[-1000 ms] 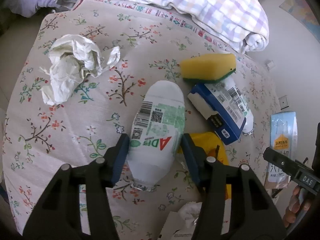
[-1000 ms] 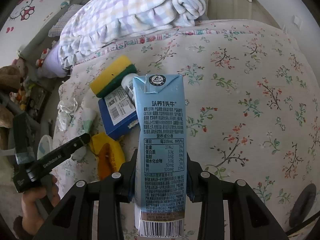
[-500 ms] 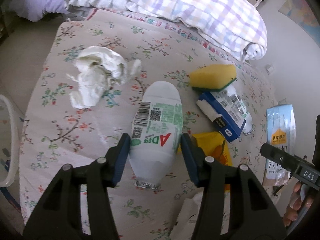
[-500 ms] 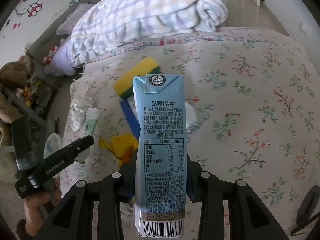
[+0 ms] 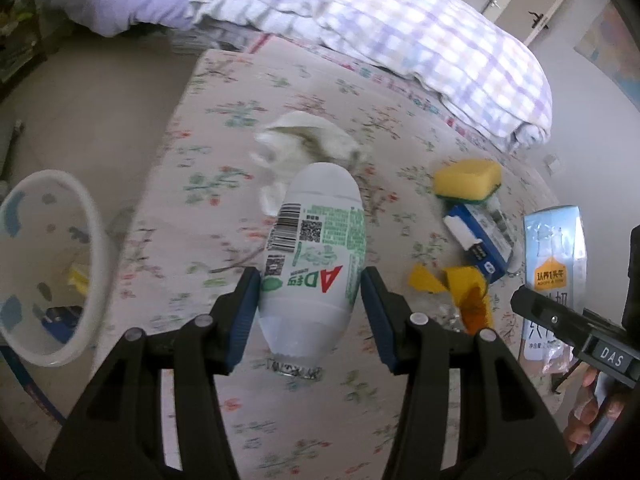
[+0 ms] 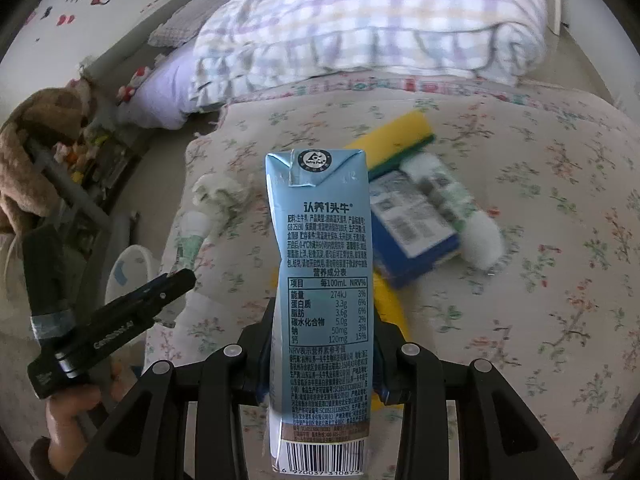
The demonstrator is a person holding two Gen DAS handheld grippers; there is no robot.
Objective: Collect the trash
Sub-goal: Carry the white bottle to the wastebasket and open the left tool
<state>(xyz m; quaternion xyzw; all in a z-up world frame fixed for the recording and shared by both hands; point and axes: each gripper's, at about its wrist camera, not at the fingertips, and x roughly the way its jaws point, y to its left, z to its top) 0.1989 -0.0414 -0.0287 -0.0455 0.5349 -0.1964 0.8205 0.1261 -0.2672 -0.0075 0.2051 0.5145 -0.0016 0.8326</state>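
Observation:
My left gripper point(image 5: 310, 312) is shut on a white plastic bottle point(image 5: 316, 248) with a green label, held above the floral bed cover. My right gripper point(image 6: 320, 356) is shut on a light blue milk carton point(image 6: 320, 280), held upright; the carton also shows at the right of the left wrist view point(image 5: 554, 264). A white basin point(image 5: 44, 264) with some trash in it stands on the floor at the left of the bed. On the bed lie crumpled white paper point(image 5: 308, 140), a yellow sponge point(image 5: 468, 176), a blue box point(image 5: 478, 240) and a yellow wrapper point(image 5: 452, 284).
A folded checked quilt point(image 5: 400, 40) and a purple pillow point(image 5: 132, 4) lie at the far end of the bed. A second bottle point(image 6: 460, 208) lies beside the blue box. Toys and a plush point(image 6: 44, 128) crowd the floor at the left.
Both grippers have lifted and pulled back from the bed with their loads. The left one has swung left, bringing the white basin into view.

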